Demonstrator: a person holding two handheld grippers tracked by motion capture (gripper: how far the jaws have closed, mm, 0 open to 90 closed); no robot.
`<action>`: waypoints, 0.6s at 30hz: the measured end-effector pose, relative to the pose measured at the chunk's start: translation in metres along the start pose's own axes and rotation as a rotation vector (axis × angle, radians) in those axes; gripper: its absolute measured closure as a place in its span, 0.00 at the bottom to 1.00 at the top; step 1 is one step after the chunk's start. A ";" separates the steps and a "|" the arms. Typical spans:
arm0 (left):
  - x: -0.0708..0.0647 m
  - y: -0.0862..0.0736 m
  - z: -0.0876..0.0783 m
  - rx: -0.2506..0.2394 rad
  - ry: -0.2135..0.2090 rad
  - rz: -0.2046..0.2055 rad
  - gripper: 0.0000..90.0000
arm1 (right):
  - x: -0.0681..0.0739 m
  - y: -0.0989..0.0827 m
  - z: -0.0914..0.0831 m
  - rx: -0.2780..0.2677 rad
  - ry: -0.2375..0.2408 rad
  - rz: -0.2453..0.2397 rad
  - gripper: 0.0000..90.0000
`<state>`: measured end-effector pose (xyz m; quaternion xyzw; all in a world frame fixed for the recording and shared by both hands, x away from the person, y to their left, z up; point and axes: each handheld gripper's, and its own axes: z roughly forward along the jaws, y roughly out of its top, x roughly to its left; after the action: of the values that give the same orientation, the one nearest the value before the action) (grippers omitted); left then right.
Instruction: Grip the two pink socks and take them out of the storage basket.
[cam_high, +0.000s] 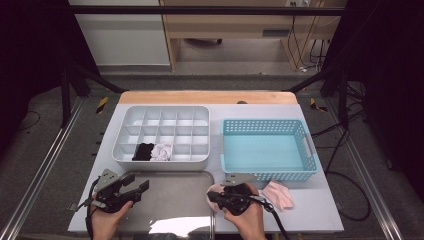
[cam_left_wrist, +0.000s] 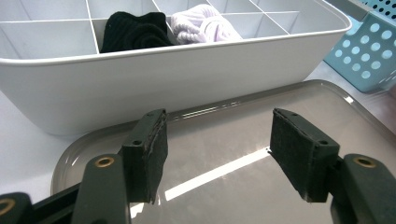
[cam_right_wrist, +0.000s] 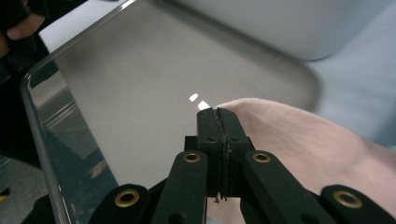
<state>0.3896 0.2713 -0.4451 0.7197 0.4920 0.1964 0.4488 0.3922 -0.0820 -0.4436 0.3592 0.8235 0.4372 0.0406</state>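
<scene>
My right gripper is shut, its pads pinching the edge of a pale pink cloth over the right end of a grey metal tray. More pink cloth lies on the table to the right of that hand. At the tray's left end my left gripper stands open and empty, pointing toward the white divided organizer. A black sock and a pale lilac sock sit in neighbouring front cells.
A light blue perforated basket stands to the right of the organizer, with nothing in it. The tray lies just in front of the organizer, near the table's front edge. A wooden strip runs along the table's far edge.
</scene>
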 end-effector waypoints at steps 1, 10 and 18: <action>0.000 0.000 0.000 0.000 -0.002 0.000 0.40 | 0.002 0.000 0.006 0.012 0.010 -0.002 1.00; -0.004 0.000 0.001 0.007 -0.013 0.007 0.40 | 0.006 -0.004 0.024 0.050 0.025 -0.004 0.91; -0.019 0.002 0.003 0.018 -0.045 0.035 0.39 | -0.024 0.004 -0.034 -0.109 -0.089 0.041 0.85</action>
<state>0.3847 0.2523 -0.4418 0.7365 0.4708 0.1836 0.4498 0.3990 -0.1190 -0.4256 0.3922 0.7882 0.4660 0.0877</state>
